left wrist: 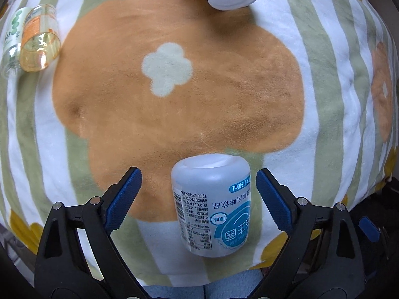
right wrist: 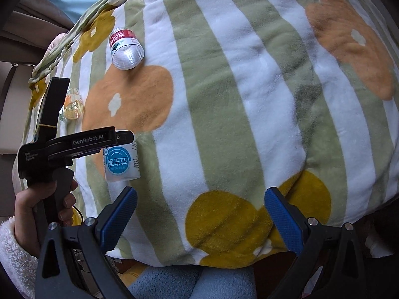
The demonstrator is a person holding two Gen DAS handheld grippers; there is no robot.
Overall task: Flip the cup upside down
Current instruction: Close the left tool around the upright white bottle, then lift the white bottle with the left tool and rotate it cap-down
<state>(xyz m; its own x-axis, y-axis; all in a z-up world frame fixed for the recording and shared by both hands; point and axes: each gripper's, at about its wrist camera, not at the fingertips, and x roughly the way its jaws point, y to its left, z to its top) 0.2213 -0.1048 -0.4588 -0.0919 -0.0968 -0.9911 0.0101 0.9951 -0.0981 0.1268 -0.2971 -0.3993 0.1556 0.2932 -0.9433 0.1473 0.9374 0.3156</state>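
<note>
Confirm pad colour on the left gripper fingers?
Blue textured pads on black fingers; clearest in the left wrist view.

Upside-down cup (right wrist: pixel 121 163) beside left tongs (right wrist: pixel 124 137)

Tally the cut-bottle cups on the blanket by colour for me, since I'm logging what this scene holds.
White cup with blue label, standing upside down: 1
Clear ribbed plastic cup with red-and-white label, on its side: 1
Amber see-through plastic cup, on its side: 1
Clear cup with green-dotted label, on its side: 1
Total: 4
</note>
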